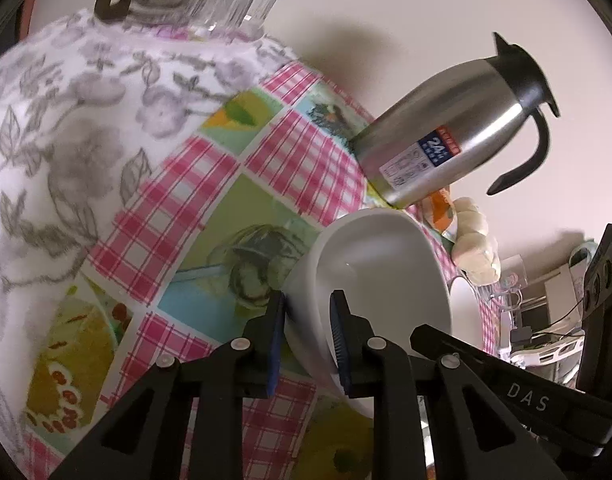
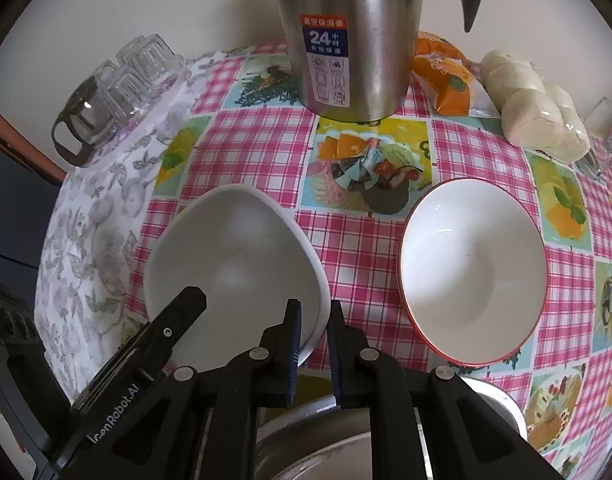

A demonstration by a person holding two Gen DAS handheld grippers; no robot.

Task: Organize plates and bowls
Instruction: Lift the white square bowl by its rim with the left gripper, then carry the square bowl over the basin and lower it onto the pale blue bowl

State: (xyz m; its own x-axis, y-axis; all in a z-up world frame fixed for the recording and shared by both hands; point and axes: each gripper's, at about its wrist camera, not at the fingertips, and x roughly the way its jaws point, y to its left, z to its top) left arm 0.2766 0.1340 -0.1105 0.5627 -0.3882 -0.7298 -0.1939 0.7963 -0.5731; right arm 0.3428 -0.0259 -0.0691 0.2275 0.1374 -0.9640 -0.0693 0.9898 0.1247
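Left gripper clamped on rim of white square bowl, lifted tilted over checked tablecloth; right gripper nipping same bowl's opposite rim; red-rimmed bowl resting apart, near steel thermos.

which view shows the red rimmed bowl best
The right wrist view: the red-rimmed bowl sits whole and upright on the tablecloth. The left wrist view shows only a white sliver of it behind the plain white bowl.

white bowl: glossy ceramic | thermos: brushed steel | tablecloth: smooth, shiny plastic
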